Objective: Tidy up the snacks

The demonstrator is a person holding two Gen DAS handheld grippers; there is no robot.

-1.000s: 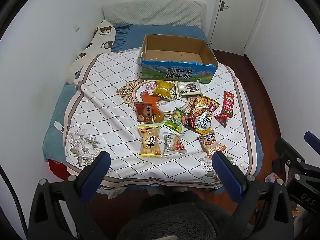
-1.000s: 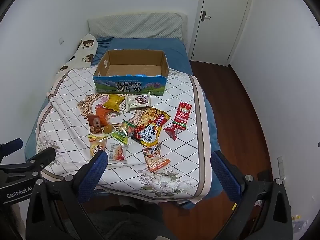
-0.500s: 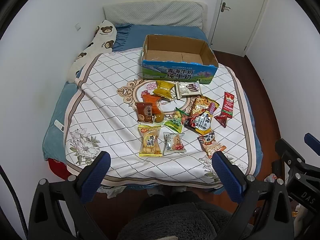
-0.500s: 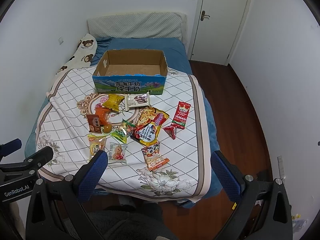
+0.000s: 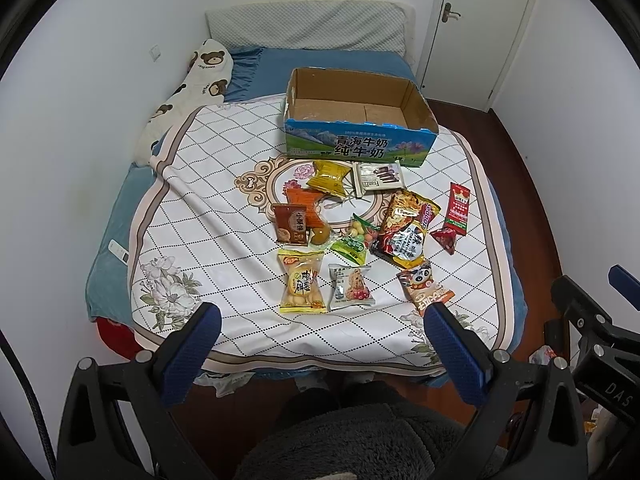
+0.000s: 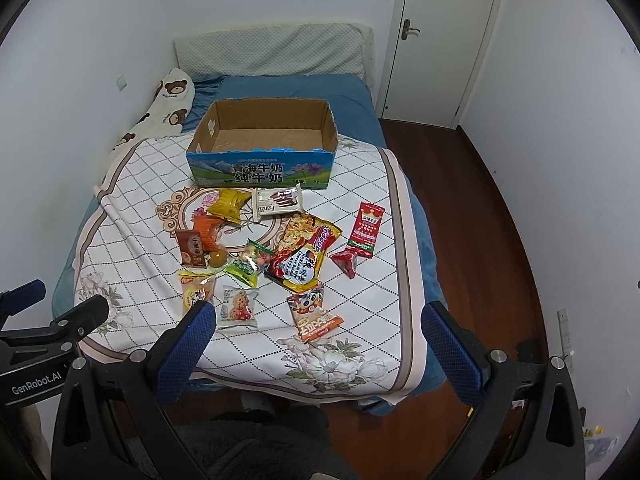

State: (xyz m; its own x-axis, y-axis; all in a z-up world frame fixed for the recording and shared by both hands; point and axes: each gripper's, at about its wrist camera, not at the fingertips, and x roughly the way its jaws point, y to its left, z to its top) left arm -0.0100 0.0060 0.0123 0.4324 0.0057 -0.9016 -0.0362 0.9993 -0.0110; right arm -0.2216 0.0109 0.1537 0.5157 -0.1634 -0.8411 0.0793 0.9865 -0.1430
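Plainly, an opening scan from left to right:

Left hand-held gripper: jaws spread wide, holding nothing, hovering off the foot of the bed.
Bear-print pillow: against the left wall, apart from the snacks.
Brown biscuit pack: leftmost of the scattered snacks on the checked blanket, touching an orange pack.
Yellow cookie pack: nearest the foot of the bed on the left, Chinese characters on it, too small to read surely.
White pack: just beside the yellow one.
Cardboard box: empty, open-topped, at the far side of the blanket; its blue front reads "青海牛奶 纯牛奶".
Franzzi wafer pack: just in front of the box, beside a yellow bag.
Noodle packs: overlapping, right of centre; "Korean" is partly legible on one.
Panda pack: near the foot edge.
Red sachet: furthest right, with a small red triangle pack near it.
Right hand-held gripper: jaws also wide apart, empty, off the foot of the bed.
Other writing: "GenRobot.AI" shows on the left device in the right wrist view.
Step in hand: likely the start; no snack is boxed.
Next move: reaching over the foot edge, closing on a near pack such as the yellow or panda one, then carrying it to the box.
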